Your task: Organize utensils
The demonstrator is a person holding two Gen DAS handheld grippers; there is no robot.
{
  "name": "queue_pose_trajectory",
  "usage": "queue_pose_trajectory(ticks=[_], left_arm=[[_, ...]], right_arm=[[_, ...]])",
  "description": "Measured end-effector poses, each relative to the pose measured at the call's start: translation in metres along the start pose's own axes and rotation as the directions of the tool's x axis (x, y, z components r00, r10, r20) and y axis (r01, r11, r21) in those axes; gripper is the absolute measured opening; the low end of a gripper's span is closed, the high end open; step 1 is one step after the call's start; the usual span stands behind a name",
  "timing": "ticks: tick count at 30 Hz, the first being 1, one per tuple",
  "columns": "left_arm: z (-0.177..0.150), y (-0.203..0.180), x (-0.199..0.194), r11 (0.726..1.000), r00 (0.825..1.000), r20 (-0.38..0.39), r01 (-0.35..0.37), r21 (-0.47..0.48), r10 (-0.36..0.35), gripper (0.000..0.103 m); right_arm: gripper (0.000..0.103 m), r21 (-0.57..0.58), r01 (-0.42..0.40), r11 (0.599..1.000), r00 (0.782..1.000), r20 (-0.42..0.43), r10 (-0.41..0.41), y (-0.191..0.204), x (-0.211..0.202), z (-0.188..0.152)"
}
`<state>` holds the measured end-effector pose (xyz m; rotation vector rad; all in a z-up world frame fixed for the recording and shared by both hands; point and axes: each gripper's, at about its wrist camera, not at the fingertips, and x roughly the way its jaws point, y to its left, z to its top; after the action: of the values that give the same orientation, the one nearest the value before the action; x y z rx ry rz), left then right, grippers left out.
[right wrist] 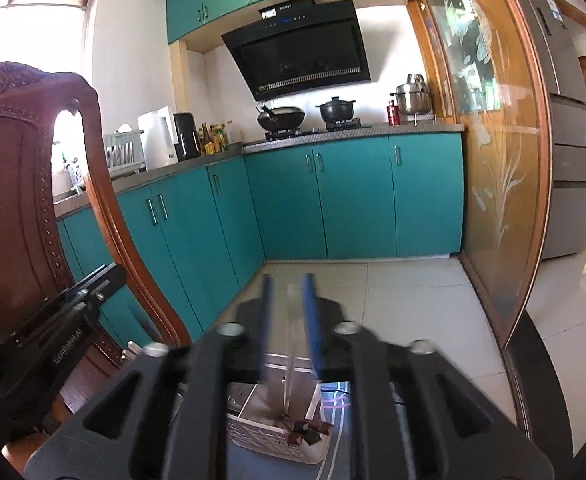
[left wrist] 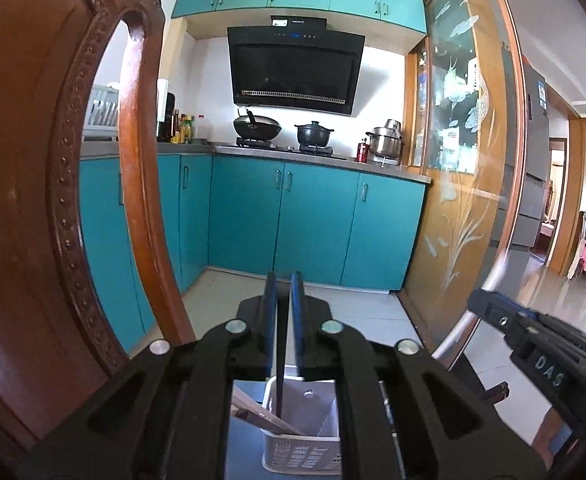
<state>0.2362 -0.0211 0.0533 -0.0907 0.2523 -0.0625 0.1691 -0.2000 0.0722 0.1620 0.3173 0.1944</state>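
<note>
A white perforated plastic caddy (left wrist: 301, 446) stands below my left gripper (left wrist: 284, 280), with wooden chopsticks (left wrist: 261, 416) leaning in its left compartment. The left gripper's narrow jaws hold a dark thin chopstick (left wrist: 280, 368) whose lower end reaches into the caddy. My right gripper (right wrist: 287, 280) holds a clear thin utensil handle (right wrist: 291, 340) between its blue fingers, its lower end down in the caddy (right wrist: 277, 438) among dark utensil ends (right wrist: 305, 428). The right gripper also shows at the right of the left wrist view (left wrist: 533, 340).
A carved wooden chair back (left wrist: 53, 200) stands close on the left, seen too in the right wrist view (right wrist: 21, 200). Teal kitchen cabinets (left wrist: 313, 220), a stove with pots (left wrist: 285, 128) and a glass sliding door (left wrist: 465, 160) lie ahead. A blue mat (right wrist: 333, 460) lies under the caddy.
</note>
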Motion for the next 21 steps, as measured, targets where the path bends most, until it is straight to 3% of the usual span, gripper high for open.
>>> queue_pose_trajectory(ticks=[2, 4, 6, 8, 11, 16, 19, 21], left_arm=[[0.0, 0.001, -0.006, 1.0, 1.0, 0.006, 0.001, 0.008, -0.001, 0.034], [0.001, 0.001, -0.017, 1.0, 1.0, 0.024, 0.003, 0.018, -0.003, 0.039], [0.001, -0.001, -0.031, 0.999, 0.999, 0.043, 0.006, 0.04, -0.008, 0.046], [-0.001, -0.004, -0.049, 0.998, 0.998, 0.07, -0.004, 0.068, 0.0, 0.064], [-0.016, -0.005, -0.082, 0.994, 0.995, 0.095, -0.016, 0.105, 0.007, 0.078], [-0.049, -0.009, -0.139, 0.988, 0.997, 0.071, 0.006, 0.155, -0.017, 0.091], [-0.066, -0.01, -0.181, 0.986, 0.996, 0.084, -0.007, 0.168, -0.007, 0.1], [-0.077, -0.01, -0.208, 0.988, 0.997, 0.081, -0.022, 0.155, 0.01, 0.1]], right_arm=[[0.046, -0.001, -0.01, 1.0, 0.999, 0.034, 0.01, 0.0, -0.017, 0.004], [0.054, -0.014, -0.01, 1.0, 0.997, 0.071, 0.011, 0.001, -0.041, 0.006], [0.072, -0.035, 0.008, 0.999, 0.994, 0.113, -0.004, 0.002, -0.068, 0.004], [0.081, -0.047, 0.044, 0.998, 0.988, 0.148, -0.036, 0.0, -0.096, -0.007], [0.093, -0.06, 0.086, 0.994, 0.984, 0.164, -0.075, -0.004, -0.13, -0.032], [0.1, -0.059, 0.159, 0.986, 0.98, 0.134, -0.149, -0.008, -0.178, -0.082], [0.1, -0.025, 0.15, 0.988, 0.983, 0.106, -0.147, -0.008, -0.202, -0.097], [0.1, -0.035, 0.144, 0.989, 0.986, 0.095, -0.14, -0.002, -0.218, -0.101]])
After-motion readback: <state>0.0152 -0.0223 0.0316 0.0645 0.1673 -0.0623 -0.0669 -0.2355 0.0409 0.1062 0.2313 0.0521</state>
